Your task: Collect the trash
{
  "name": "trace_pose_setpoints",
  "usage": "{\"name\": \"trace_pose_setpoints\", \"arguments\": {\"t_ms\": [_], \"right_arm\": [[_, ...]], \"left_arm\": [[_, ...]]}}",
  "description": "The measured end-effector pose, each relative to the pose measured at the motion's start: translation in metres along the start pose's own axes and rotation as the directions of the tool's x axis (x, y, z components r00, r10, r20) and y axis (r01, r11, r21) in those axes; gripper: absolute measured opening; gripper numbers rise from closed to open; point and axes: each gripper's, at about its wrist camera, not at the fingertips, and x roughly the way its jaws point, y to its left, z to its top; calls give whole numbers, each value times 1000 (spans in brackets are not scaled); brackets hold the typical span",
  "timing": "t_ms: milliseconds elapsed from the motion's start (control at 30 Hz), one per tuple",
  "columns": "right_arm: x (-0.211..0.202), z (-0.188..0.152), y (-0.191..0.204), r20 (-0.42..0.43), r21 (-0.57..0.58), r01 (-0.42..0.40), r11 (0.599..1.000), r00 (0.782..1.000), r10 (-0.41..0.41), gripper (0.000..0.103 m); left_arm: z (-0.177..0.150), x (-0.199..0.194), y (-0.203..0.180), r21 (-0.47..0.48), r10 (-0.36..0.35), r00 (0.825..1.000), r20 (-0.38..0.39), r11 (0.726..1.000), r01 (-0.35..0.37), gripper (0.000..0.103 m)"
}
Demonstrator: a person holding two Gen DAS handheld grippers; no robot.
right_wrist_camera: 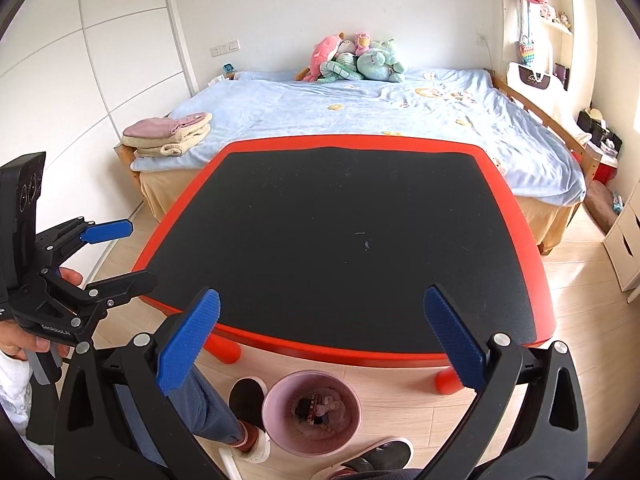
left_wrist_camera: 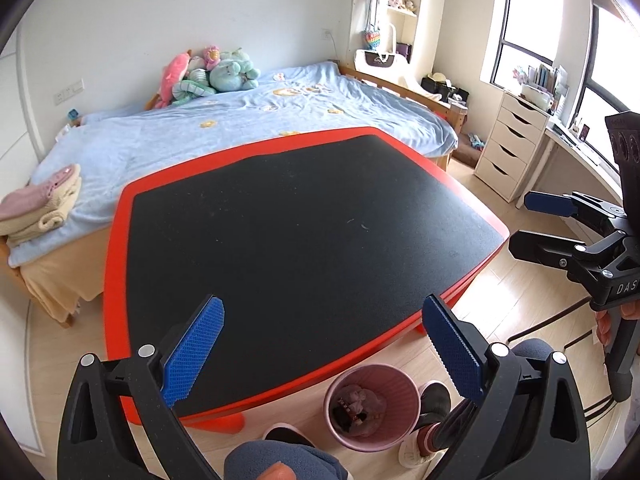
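A low table (left_wrist_camera: 300, 220) (right_wrist_camera: 352, 240) with a red rim and a black mat fills the middle of both views; only tiny pale specks (right_wrist_camera: 366, 242) lie on the mat. On the floor by its near edge stands a pink ribbed bin (left_wrist_camera: 372, 369) (right_wrist_camera: 312, 374) holding crumpled wrappers (left_wrist_camera: 356, 404) (right_wrist_camera: 320, 406). My left gripper (left_wrist_camera: 324, 352) (right_wrist_camera: 142, 254) hovers open over the table's near left side, nothing between its blue pads. My right gripper (right_wrist_camera: 322, 340) (left_wrist_camera: 520, 224) is open too, empty, above the near edge and the bin.
A bed (right_wrist_camera: 360, 112) with a blue cover, plush toys (right_wrist_camera: 352, 60) and folded towels (right_wrist_camera: 168, 136) stands behind the table. White drawers (left_wrist_camera: 508, 144) are at the right. The person's slippered feet (right_wrist_camera: 248, 396) (left_wrist_camera: 434, 400) flank the bin on the wooden floor.
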Motion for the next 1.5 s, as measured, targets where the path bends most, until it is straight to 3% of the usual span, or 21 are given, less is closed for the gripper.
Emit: {"name": "trace_pose_setpoints", "arguments": {"t_ms": [433, 533, 1500], "right_arm": [[7, 19, 8, 18, -25, 6, 1000, 1000, -6, 100], [7, 18, 9, 17, -27, 5, 1000, 1000, -5, 100], [8, 17, 11, 14, -28, 5, 1000, 1000, -4, 100]], "left_arm": [[8, -3, 9, -42, 11, 1000, 11, 999, -10, 97], [8, -6, 8, -39, 53, 998, 31, 998, -52, 97], [9, -2, 10, -54, 55, 998, 15, 997, -54, 97]]}}
